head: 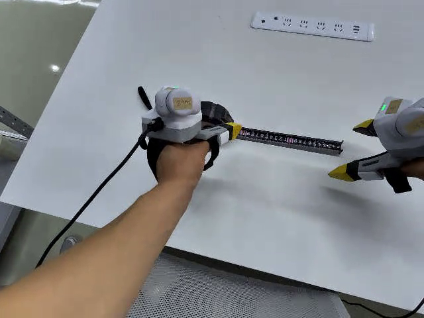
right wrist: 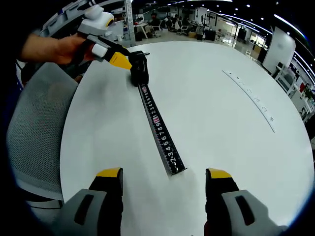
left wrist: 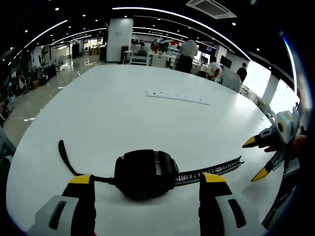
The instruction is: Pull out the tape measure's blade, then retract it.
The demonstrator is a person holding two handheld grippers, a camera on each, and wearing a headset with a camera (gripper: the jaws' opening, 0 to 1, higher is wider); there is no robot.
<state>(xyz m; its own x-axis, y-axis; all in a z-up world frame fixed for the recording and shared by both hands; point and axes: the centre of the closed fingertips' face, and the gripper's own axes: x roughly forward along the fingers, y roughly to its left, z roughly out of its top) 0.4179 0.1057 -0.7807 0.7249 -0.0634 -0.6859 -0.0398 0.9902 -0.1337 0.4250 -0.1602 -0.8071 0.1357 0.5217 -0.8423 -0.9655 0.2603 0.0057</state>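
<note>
Lying pulled out, the blade (right wrist: 160, 130) runs from the case (left wrist: 145, 167), between the jaws of the open left hand-held gripper (left wrist: 147, 179), toward the open right hand-held gripper (right wrist: 164, 172); retracting remains.

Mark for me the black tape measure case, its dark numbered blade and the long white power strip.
Black tape measure case (left wrist: 146, 173), left gripper view, middle of its body.
Dark numbered blade (right wrist: 158, 127), right gripper view, mid-length.
White power strip (head: 311, 26), head view, its middle.

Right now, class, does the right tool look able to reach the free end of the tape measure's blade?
Probably yes: the right tool is open, the blade's end lies just ahead of it, only bare table between.
</note>
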